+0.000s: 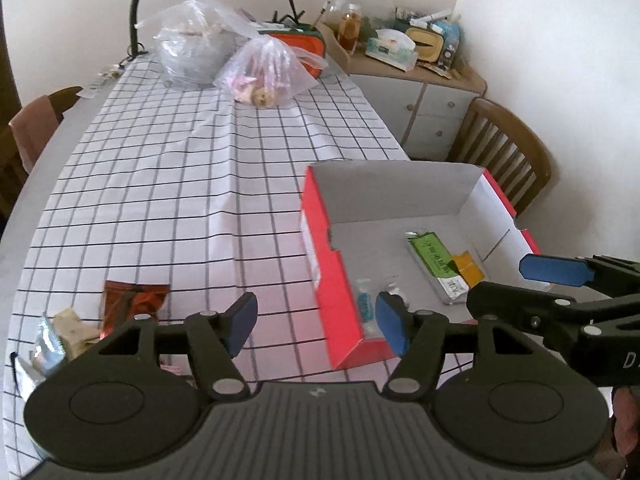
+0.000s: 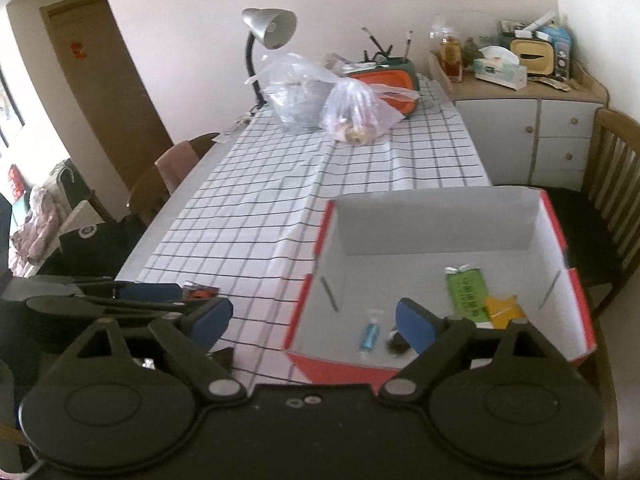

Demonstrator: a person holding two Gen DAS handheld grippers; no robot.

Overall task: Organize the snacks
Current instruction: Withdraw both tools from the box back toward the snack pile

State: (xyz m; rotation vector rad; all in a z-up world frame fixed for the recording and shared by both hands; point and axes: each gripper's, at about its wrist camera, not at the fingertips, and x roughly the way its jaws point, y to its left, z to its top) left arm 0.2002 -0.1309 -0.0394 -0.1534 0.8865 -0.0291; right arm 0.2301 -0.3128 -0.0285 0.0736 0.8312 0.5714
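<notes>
A red box with a white inside (image 1: 320, 216) (image 2: 440, 216) stands on the checked tablecloth at the right. In it lie a green packet (image 1: 434, 258) (image 2: 466, 290), a yellow packet (image 1: 468, 266) (image 2: 504, 310), a small blue sweet (image 1: 365, 308) (image 2: 370, 334) and a dark sweet (image 2: 394, 346). Loose snacks lie at the near left: a red-brown packet (image 1: 134, 300) (image 2: 198, 292) and beige and silver wrappers (image 1: 66, 330). My left gripper (image 1: 316, 320) is open and empty above the box's near left corner. My right gripper (image 2: 314, 322) is open and empty over the box's near edge; it also shows in the left wrist view (image 1: 556, 270).
Two clear plastic bags (image 1: 266, 68) (image 2: 356, 110), an orange container (image 1: 304, 42) and a desk lamp (image 2: 268, 28) stand at the table's far end. A wooden chair (image 1: 508, 148) and a cluttered cabinet (image 2: 532, 108) stand to the right. Another chair (image 2: 176, 168) is at the left.
</notes>
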